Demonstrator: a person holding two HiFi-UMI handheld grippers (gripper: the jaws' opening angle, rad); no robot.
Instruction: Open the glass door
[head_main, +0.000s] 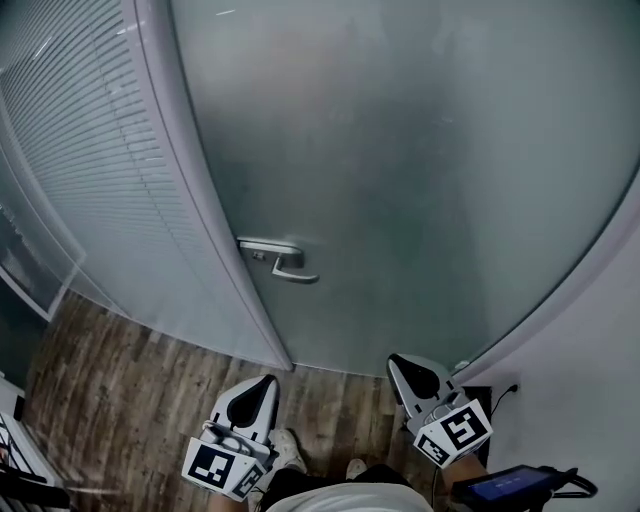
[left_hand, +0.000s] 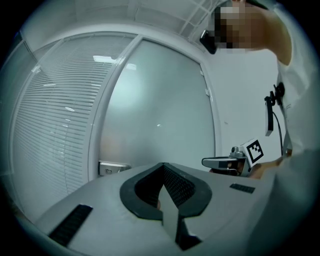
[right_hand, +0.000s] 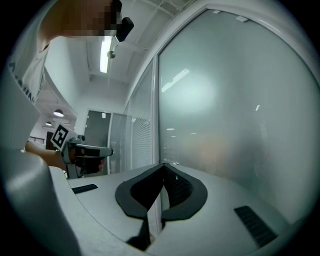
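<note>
Head view | frosted glass door (head_main: 420, 150) | curved metal handle (head_main: 285, 262) | wood-plank floor (head_main: 140, 390)

One glass door (head_main: 420, 150), one handle (head_main: 281, 261), two tools — left tool (head_main: 265, 382), right tool (head_main: 398, 362)

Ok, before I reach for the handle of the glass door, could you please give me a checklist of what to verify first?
1. Door handle in view, with nothing on it: ok.
2. Left gripper empty: ok, nothing is between its jaws.
3. Right gripper empty: ok, nothing is between its jaws.
4. Jaws open enough to take the handle: not ok, both grippers are shut.
5. A gripper at the handle: not ok, in the head view both are low and apart from it.
6. Glass door unlocked: cannot tell.
</note>
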